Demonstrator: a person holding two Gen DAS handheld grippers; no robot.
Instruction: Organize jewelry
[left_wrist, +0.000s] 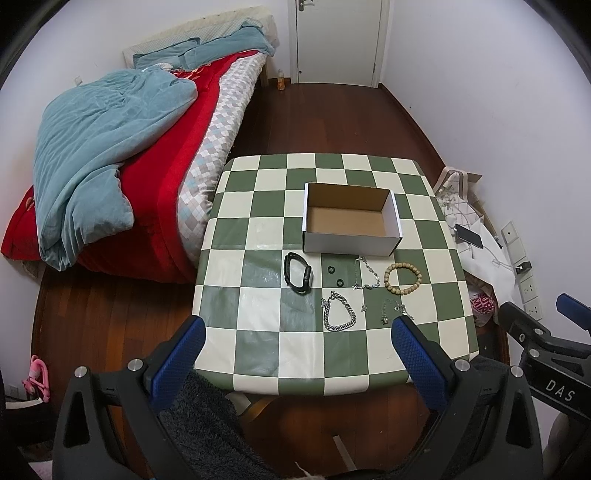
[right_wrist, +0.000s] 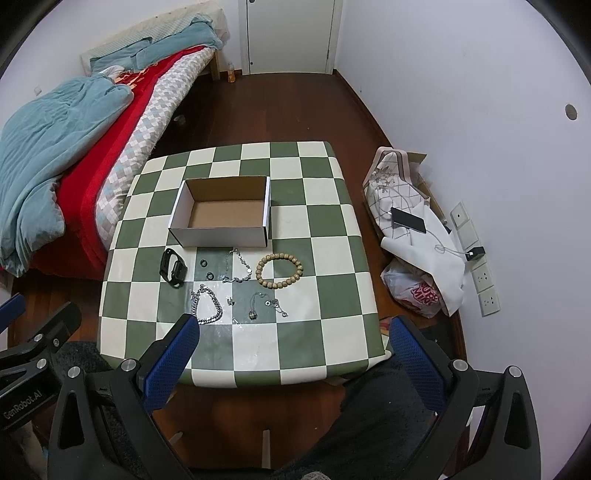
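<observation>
An open white cardboard box (left_wrist: 350, 236) (right_wrist: 221, 236), empty, stands on the green-and-white checkered table (left_wrist: 258, 347) (right_wrist: 325, 339). In front of it lie a black smart band (left_wrist: 298, 273) (right_wrist: 173, 268), two small black rings (left_wrist: 331, 269) (right_wrist: 203, 263), a thin silver chain (left_wrist: 367, 275) (right_wrist: 238, 267), a wooden bead bracelet (left_wrist: 402, 278) (right_wrist: 280, 270), a thick silver chain bracelet (left_wrist: 339, 312) (right_wrist: 207, 304) and small pendant pieces (right_wrist: 266, 303). My left gripper (left_wrist: 299, 326) and right gripper (right_wrist: 295, 325) are both open and empty, held above the table's near edge.
A bed (left_wrist: 122, 155) with a teal blanket and red cover stands left of the table. Bags, a phone (right_wrist: 408, 219) and wall sockets lie at the right by the wall. A closed door (left_wrist: 338, 40) is at the back. The floor is dark wood.
</observation>
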